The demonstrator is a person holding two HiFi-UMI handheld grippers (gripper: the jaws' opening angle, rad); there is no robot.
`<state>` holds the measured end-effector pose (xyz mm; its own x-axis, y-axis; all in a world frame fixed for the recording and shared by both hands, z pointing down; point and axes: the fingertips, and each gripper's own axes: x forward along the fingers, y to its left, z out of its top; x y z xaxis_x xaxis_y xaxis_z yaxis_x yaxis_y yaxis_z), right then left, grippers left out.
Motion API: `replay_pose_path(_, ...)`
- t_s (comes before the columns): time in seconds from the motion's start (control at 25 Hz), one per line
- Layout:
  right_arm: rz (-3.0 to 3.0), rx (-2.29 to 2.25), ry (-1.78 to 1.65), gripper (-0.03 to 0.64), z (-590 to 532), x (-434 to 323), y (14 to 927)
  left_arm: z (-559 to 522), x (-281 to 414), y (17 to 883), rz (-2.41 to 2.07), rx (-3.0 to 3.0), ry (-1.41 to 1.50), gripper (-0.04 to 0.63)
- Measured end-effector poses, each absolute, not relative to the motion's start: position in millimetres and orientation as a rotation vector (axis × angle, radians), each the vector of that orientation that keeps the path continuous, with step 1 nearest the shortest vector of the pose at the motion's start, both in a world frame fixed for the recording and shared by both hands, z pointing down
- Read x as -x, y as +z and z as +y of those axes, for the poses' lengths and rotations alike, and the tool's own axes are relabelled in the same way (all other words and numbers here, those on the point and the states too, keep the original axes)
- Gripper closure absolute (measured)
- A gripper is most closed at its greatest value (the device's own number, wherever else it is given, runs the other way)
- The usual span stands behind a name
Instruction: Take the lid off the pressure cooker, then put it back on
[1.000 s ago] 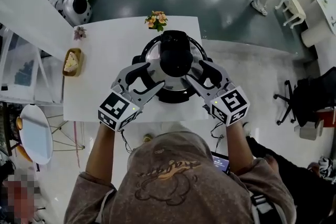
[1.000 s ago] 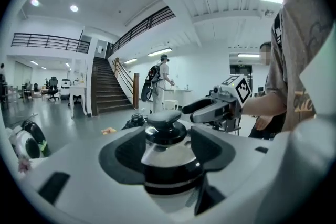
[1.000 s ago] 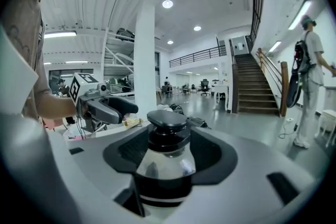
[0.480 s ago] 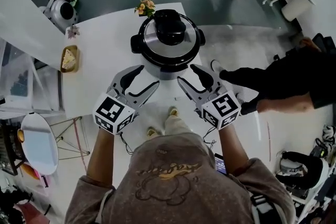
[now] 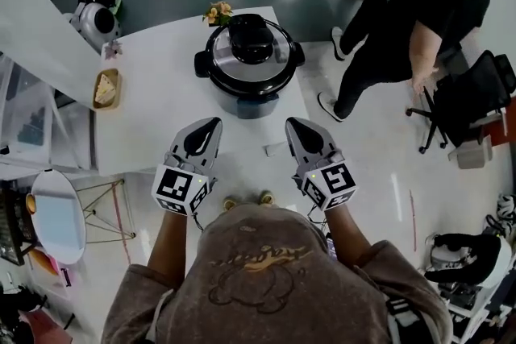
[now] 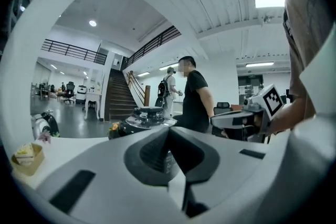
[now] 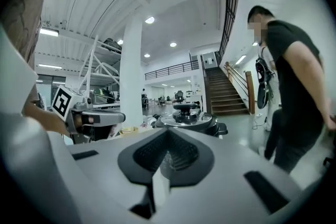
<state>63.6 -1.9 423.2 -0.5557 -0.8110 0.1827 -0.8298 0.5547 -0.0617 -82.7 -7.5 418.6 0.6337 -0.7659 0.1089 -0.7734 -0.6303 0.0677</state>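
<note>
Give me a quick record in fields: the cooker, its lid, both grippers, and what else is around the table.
cooker: pressure cooker on the white table
lid: lid seated on the cooker
left: left gripper shut, empty, short of the cooker
right: right gripper shut, empty, short of the cooker
also on table: flowers behind the cooker, dish of food at left edge
bystander: person in black standing right of the table

Open office hall: staircase (image 7: pixel 227 93), mezzanine railing (image 6: pixel 69 50), office chair (image 5: pixel 477 91).
</note>
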Motion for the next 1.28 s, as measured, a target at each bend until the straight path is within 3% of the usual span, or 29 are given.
replay_pose_path(1.28,-2.665,-1.386,0.271,0.621,2,-81,456,12,97,444,-1.49,-2.535,0.028,0.591)
